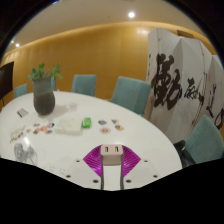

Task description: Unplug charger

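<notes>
A white charger (112,150), its end face showing two slots, sits between my magenta finger pads (93,160). My gripper (112,158) is shut on it, with a pad pressing on each side. The charger is held over the near edge of the white table (70,140). No socket or cable shows, and the charger's lower body is hidden between the fingers.
A dark vase with a green plant (44,92) stands at the table's far left. Several small items (88,124) lie mid-table. Teal chairs (127,92) ring the table. A white banner with black calligraphy (180,85) hangs at the right before a wooden wall.
</notes>
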Available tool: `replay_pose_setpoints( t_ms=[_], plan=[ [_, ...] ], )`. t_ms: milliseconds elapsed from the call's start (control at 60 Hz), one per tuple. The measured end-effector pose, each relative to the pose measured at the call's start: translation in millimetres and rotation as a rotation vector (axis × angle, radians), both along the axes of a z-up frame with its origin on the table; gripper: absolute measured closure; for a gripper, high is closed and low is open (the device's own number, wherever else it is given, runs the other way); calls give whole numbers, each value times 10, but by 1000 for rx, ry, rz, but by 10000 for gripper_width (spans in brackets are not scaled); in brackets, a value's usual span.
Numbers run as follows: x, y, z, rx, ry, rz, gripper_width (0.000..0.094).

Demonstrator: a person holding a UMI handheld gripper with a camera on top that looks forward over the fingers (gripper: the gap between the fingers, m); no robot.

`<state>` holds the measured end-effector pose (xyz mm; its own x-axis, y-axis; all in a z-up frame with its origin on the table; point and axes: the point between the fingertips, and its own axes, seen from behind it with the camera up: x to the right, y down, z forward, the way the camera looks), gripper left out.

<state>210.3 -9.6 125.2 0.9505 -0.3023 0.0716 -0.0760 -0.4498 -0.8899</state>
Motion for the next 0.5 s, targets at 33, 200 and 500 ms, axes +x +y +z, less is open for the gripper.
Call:
replay_pose_setpoints(
  t_ms=[33, 200, 500],
  plan=[
    [97, -71, -263, -66, 4, 7, 704],
    [341, -265, -1114, -209, 30, 19, 616],
    [399, -452, -714, -149, 6, 39, 69]
  ],
)
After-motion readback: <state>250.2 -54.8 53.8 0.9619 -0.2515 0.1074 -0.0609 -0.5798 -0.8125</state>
